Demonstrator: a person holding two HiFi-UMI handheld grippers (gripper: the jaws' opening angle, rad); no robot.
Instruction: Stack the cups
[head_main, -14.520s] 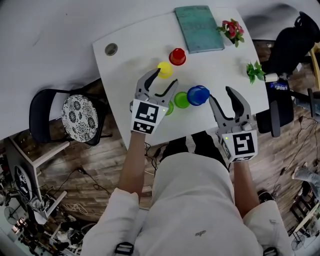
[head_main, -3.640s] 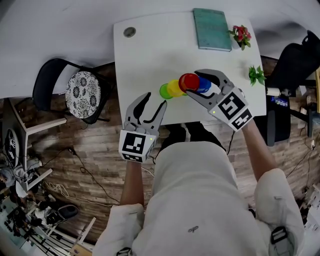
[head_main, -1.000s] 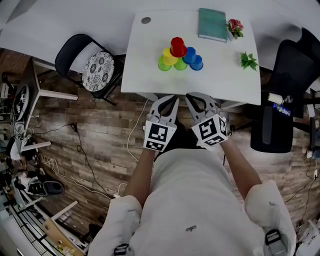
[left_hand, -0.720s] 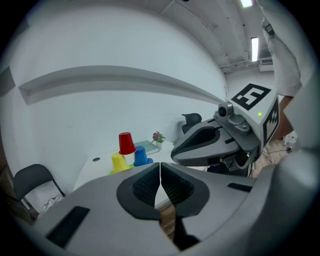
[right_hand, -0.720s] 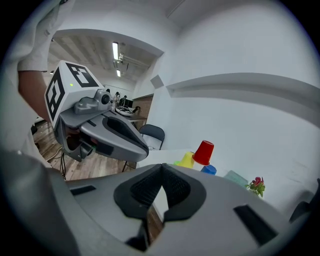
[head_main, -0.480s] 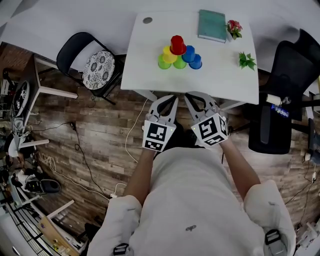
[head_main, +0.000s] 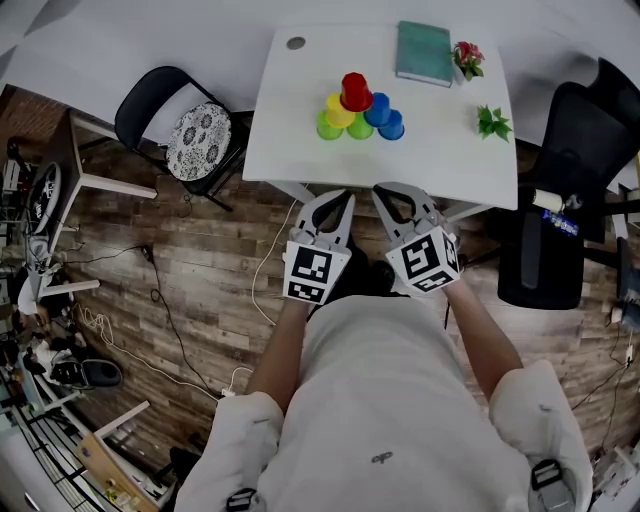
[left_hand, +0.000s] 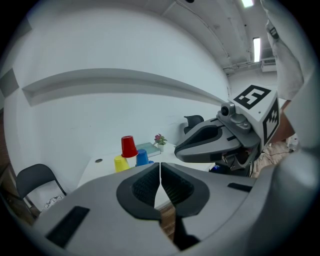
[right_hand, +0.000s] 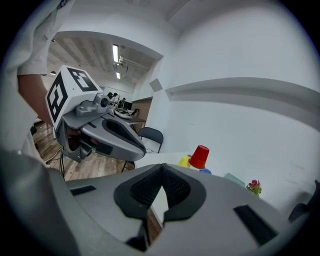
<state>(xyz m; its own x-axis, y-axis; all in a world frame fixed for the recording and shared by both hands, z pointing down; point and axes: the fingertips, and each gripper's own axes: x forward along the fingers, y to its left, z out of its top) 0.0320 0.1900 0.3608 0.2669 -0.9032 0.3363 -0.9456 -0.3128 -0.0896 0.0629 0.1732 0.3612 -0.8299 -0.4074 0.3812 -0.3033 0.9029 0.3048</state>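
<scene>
A: Checking the left tongs (left_hand: 160, 169). Meeting pad to pad, gripping nothing?

B: Confirming. Seeing the same at the right tongs (right_hand: 161, 169), pressing flush together, empty. Both hovering side by side just off the near edge of the tabletop (head_main: 450, 150), over the wooden floor (head_main: 200, 300).

A: Locating the cups (head_main: 360, 127)?

B: Sitting mid-tabletop as a pyramid, well apart from both tongs. Topping it, the red cup (head_main: 354, 90), resting on the yellow cup (head_main: 338, 112) and a blue cup (head_main: 380, 106).

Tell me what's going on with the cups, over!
Left gripper, right gripper shut, empty. Coloured plastic cups pyramided on white table, red cup topmost. Nothing in the way.
</scene>
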